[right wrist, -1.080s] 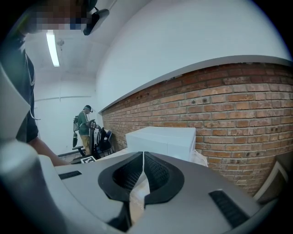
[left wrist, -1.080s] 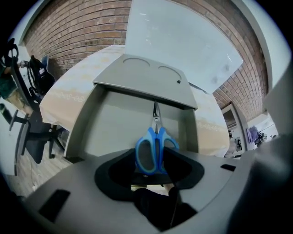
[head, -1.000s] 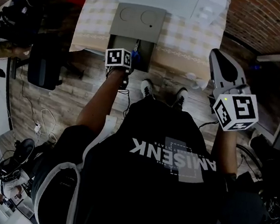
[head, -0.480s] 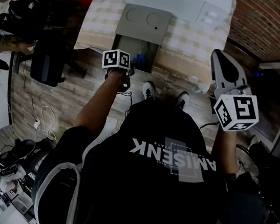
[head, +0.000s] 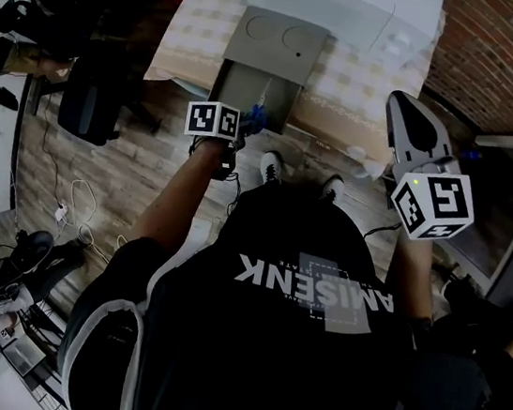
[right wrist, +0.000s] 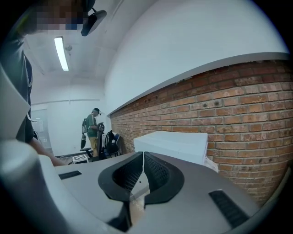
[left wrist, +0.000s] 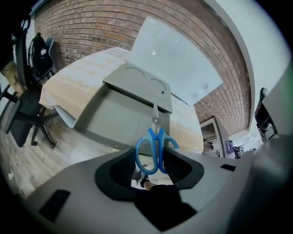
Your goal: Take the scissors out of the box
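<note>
step: lift-out; my left gripper (left wrist: 155,157) clamps the scissors (left wrist: 154,144) over the box (left wrist: 114,116).
right gripper (right wrist: 142,176): pinched closed, empty.
next: I carry them clear of it.

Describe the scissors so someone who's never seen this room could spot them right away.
Find the checked-cloth table against the brick wall, then the open grey box at its near edge. The scissors are held at that box's near end, clamped by the handles in the left gripper; their bright blue handles stand out against all the grey.
</note>
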`<state>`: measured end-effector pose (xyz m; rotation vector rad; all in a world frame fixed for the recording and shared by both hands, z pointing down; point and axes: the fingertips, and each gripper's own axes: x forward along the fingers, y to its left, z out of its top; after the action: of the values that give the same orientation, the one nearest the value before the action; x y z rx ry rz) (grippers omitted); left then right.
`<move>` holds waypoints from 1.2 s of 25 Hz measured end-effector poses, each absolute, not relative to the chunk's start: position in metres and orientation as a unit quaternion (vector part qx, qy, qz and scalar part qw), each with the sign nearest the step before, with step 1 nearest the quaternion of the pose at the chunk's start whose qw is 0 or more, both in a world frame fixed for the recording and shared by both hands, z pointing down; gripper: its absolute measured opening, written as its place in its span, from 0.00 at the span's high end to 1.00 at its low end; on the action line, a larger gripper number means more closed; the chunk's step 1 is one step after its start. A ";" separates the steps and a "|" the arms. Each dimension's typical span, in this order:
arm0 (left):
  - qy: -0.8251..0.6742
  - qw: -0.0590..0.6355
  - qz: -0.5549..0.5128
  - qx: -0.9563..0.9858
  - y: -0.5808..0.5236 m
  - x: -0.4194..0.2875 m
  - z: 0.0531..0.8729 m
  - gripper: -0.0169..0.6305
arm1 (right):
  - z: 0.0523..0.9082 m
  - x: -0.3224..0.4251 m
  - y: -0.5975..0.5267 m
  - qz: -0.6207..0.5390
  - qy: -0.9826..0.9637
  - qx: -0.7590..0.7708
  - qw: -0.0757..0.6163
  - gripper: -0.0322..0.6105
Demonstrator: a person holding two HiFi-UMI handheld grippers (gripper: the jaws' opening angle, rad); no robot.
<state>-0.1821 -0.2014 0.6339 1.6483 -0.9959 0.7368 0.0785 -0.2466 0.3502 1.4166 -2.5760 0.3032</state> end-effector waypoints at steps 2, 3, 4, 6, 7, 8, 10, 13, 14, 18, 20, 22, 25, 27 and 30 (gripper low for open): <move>-0.418 0.507 0.291 0.696 -0.200 -0.183 0.623 0.66 | 0.348 0.074 -0.247 0.101 -0.871 0.472 0.091 0.88; -0.419 0.502 0.282 0.702 -0.200 -0.182 0.616 0.66 | 0.347 0.073 -0.247 0.100 -0.873 0.470 0.090 0.88; -0.419 0.498 0.271 0.709 -0.202 -0.182 0.608 0.66 | 0.345 0.071 -0.247 0.099 -0.874 0.468 0.089 0.88; -0.422 0.487 0.247 0.724 -0.208 -0.180 0.591 0.66 | 0.342 0.068 -0.247 0.096 -0.876 0.465 0.089 0.88; -0.425 0.480 0.235 0.731 -0.213 -0.179 0.581 0.66 | 0.341 0.068 -0.248 0.094 -0.876 0.464 0.088 0.88; -0.427 0.472 0.222 0.738 -0.218 -0.178 0.571 0.66 | 0.340 0.067 -0.249 0.092 -0.877 0.463 0.088 0.88; -0.430 0.458 0.196 0.753 -0.228 -0.176 0.550 0.66 | 0.337 0.066 -0.250 0.090 -0.878 0.463 0.086 0.88; -0.429 0.445 0.153 0.772 -0.242 -0.171 0.519 0.66 | 0.332 0.066 -0.250 0.084 -0.878 0.463 0.085 0.88; -0.429 0.437 0.142 0.777 -0.247 -0.170 0.509 0.66 | 0.330 0.067 -0.251 0.081 -0.878 0.464 0.085 0.88; -0.435 0.402 0.104 0.799 -0.262 -0.165 0.469 0.66 | 0.321 0.075 -0.251 0.072 -0.875 0.472 0.083 0.88; -0.440 0.379 0.091 0.809 -0.269 -0.163 0.450 0.66 | 0.317 0.079 -0.252 0.066 -0.872 0.478 0.080 0.88; -0.441 0.357 0.081 0.820 -0.273 -0.161 0.434 0.66 | 0.313 0.082 -0.253 0.064 -0.870 0.483 0.076 0.88; -0.430 0.346 0.069 0.831 -0.276 -0.155 0.420 0.66 | 0.307 0.090 -0.253 0.063 -0.866 0.491 0.071 0.88; -0.432 0.339 0.055 0.834 -0.279 -0.154 0.410 0.66 | 0.303 0.094 -0.254 0.059 -0.863 0.496 0.070 0.88; -0.443 0.307 0.028 0.842 -0.281 -0.154 0.385 0.66 | 0.296 0.098 -0.254 0.052 -0.860 0.503 0.064 0.88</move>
<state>-0.1544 -0.2808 0.3853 2.2276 -1.1723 0.0750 0.0982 -0.2539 0.2956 1.5190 -2.5969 0.1558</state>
